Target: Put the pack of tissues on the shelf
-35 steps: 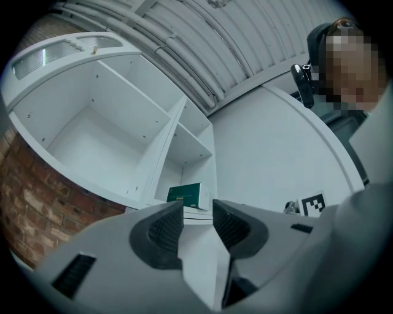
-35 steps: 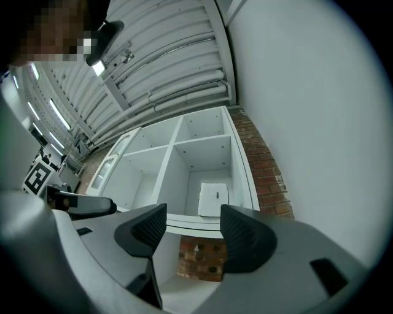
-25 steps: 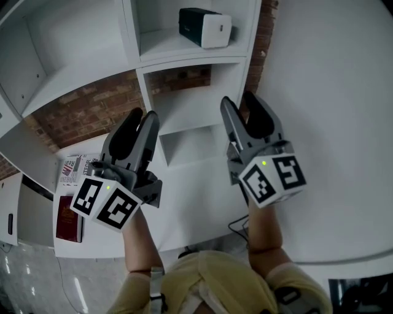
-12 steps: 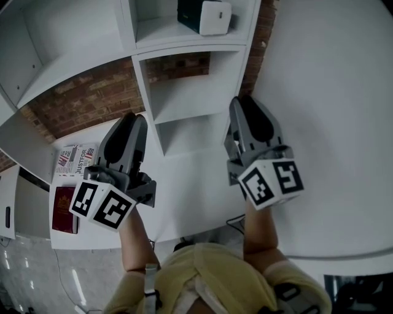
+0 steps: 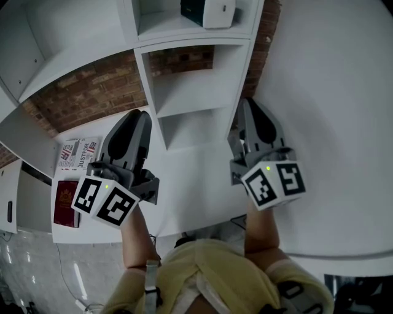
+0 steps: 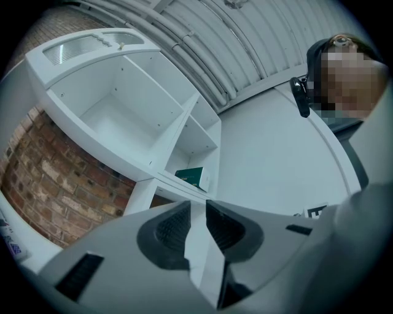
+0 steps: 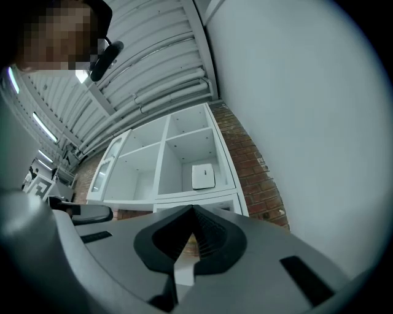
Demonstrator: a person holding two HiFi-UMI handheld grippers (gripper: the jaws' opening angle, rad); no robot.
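Head view: left gripper [image 5: 136,119] and right gripper [image 5: 250,110] both closed, empty; pack [image 5: 209,11] up in the shelf [image 5: 190,92] – any risk?
– Slight: raising a gripper carelessly could knock it out

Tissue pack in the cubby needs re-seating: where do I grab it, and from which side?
Grip the tissue pack at its white end, closing on its two side faces. Come straight in through the open front: that end faces outward, the pack lies flat on the shelf board, and the cubby walls likely block a side approach.
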